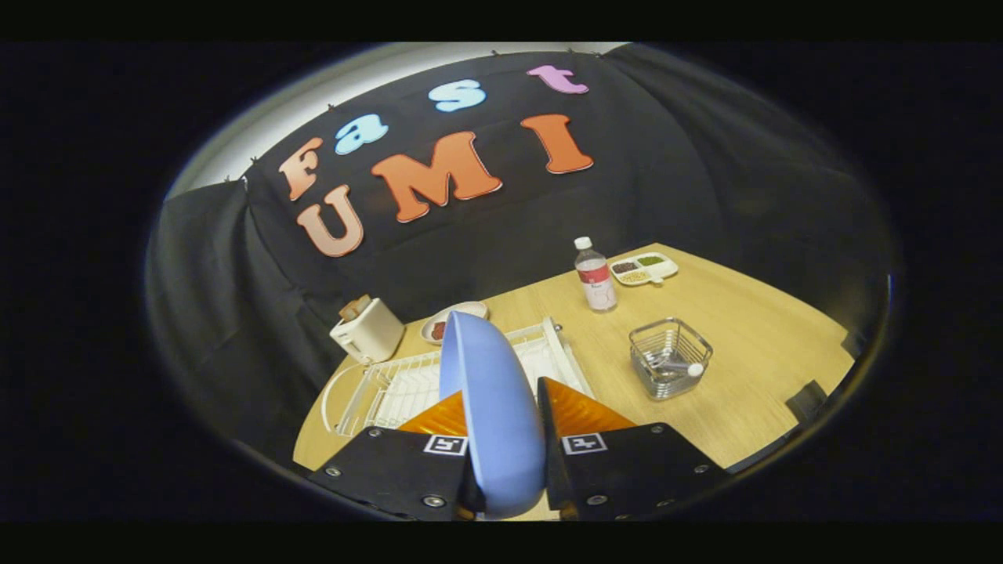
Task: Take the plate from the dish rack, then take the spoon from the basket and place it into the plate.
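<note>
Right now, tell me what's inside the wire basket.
The wire basket holds a spoon lying across its bottom; its handle end is hard to make out. The gripper is shut on the blue plate, held upright above the dish rack.

Plate (494, 407) stands on edge, clamped between the gripper (501, 407) fingers, dish rack (392, 388) beneath. At two o'clock, basket (670, 356) holding spoon (680, 366); bottle (595, 276) at one o'clock.

The claw (501, 407) carries black screwed housings with seemingly square printed markers.
</note>
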`<state>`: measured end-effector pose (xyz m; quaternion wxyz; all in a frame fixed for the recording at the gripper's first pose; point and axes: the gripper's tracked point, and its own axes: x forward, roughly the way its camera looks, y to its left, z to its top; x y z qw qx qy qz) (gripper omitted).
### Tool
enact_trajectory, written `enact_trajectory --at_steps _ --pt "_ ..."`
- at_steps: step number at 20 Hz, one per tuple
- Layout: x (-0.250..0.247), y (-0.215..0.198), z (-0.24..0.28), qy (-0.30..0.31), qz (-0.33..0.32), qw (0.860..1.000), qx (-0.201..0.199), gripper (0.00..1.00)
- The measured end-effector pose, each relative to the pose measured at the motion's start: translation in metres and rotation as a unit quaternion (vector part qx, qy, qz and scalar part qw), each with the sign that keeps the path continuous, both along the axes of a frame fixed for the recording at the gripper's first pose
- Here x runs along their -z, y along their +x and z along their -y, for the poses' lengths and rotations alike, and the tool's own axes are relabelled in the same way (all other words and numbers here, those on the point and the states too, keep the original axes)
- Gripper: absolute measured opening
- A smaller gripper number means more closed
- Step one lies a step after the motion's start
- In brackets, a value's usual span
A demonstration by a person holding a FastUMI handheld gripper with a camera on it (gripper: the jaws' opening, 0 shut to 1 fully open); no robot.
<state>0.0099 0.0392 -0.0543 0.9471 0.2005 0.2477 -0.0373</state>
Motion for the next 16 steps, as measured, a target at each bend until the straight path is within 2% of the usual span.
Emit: enact_trajectory --at_steps 6,12,16 --pt "0.031 -0.049 -0.017 0.071 0.005 0.997 -0.021 0.29" --pt "0.086 -0.074 -0.047 0.148 -0.028 0.988 -0.034 0.29" --pt "0.121 -0.080 -0.060 0.204 -0.050 0.978 -0.014 0.29"
